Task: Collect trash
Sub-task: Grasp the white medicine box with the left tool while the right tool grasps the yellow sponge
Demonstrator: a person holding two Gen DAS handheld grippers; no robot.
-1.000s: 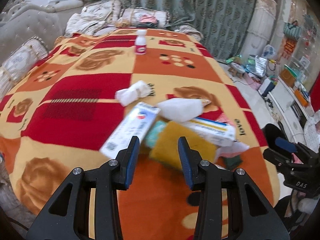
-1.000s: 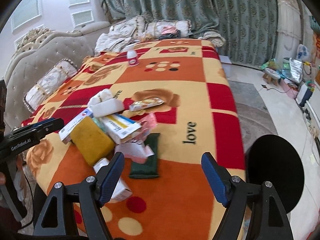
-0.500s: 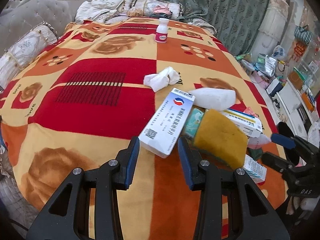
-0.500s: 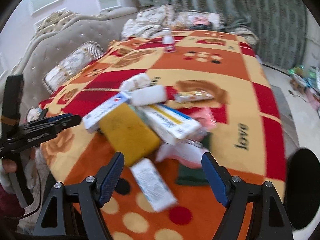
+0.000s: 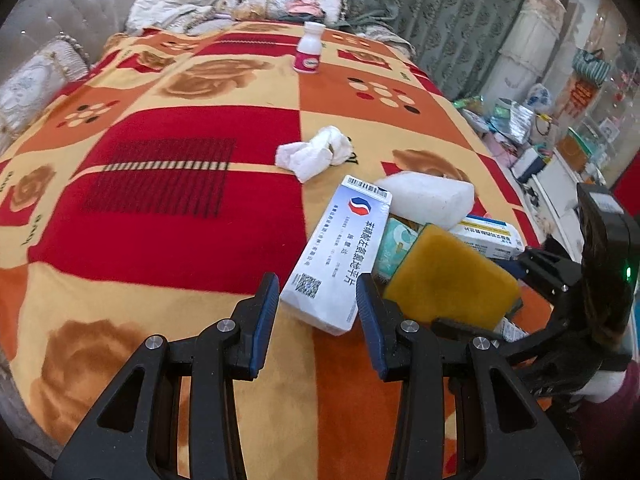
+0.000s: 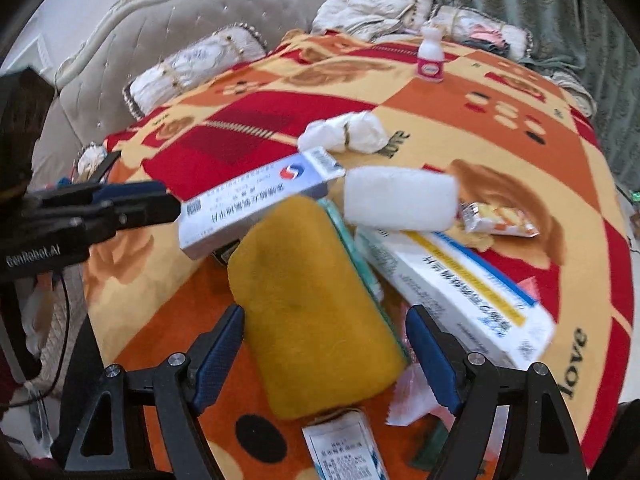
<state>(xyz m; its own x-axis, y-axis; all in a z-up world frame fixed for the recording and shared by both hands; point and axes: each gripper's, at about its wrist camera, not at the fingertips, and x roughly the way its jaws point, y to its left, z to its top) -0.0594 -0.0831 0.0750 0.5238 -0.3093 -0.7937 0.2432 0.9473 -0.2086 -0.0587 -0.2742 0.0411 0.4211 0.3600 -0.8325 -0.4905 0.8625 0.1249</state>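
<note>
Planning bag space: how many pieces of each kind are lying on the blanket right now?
Boxes: 3
Wrappers: 2
Yellow sponge: 1
White block: 1
Tissue wad: 1
Bottle: 1
Teal pack: 1
Total: 10 clearly visible

Small box (image 6: 344, 446) cut off at bottom edge, its print blurred.

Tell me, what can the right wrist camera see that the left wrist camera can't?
Only the right wrist view shows the orange snack wrapper and the small white box nearest the camera. Only the left wrist view shows the cluttered shelves beside the bed. Both show the yellow sponge, the white-and-blue medicine box, the crumpled tissue and the little pink-labelled bottle.
</note>
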